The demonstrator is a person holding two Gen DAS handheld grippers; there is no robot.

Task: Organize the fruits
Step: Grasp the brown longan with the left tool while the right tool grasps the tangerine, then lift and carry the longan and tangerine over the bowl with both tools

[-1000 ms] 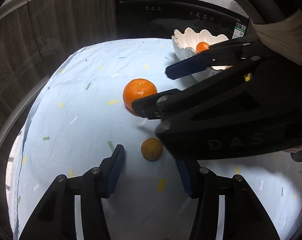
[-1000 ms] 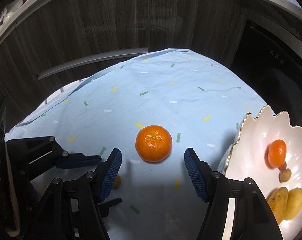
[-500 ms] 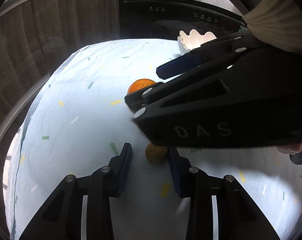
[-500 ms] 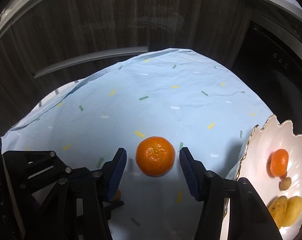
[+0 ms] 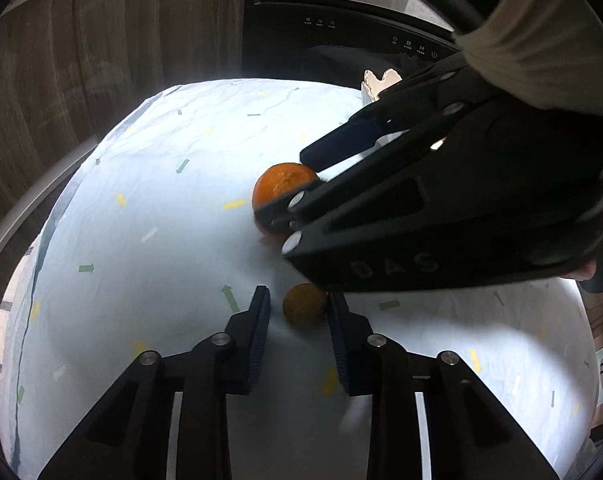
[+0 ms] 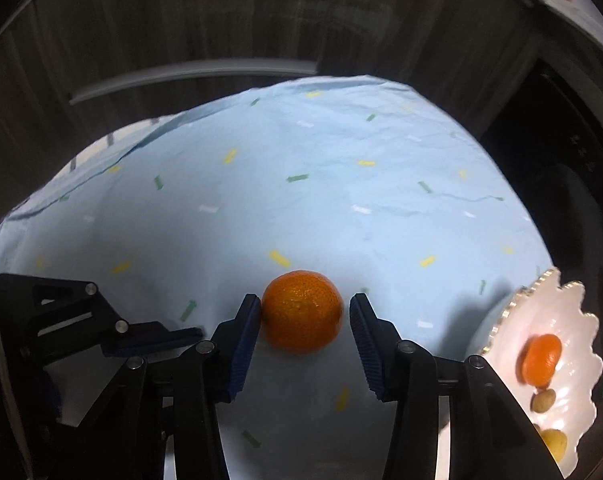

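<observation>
A small brownish-orange fruit point(image 5: 304, 306) lies on the pale blue cloth point(image 5: 161, 240) between the tips of my left gripper point(image 5: 298, 310). Its jaws are closing: the right pad touches the fruit and a narrow gap shows at the left pad. A large orange point(image 6: 302, 311) sits between the tips of my right gripper point(image 6: 305, 314), whose jaws are also closing. There the left pad meets the peel and a sliver of cloth shows at the right pad. In the left wrist view the right gripper point(image 5: 283, 186) straddles the orange point(image 5: 281, 180) just beyond the small fruit.
A white scalloped dish point(image 6: 561, 308) at the right edge of the cloth holds a mandarin point(image 6: 541, 360), a small brown fruit point(image 6: 543, 400) and a yellow fruit point(image 6: 553, 442). A dark appliance front point(image 5: 341, 40) and wooden cabinet doors point(image 6: 221, 20) stand behind the table.
Both pairs of jaws have narrowed around their fruits. The right gripper has come down over the orange and now hides most of the dish in the left wrist view.
</observation>
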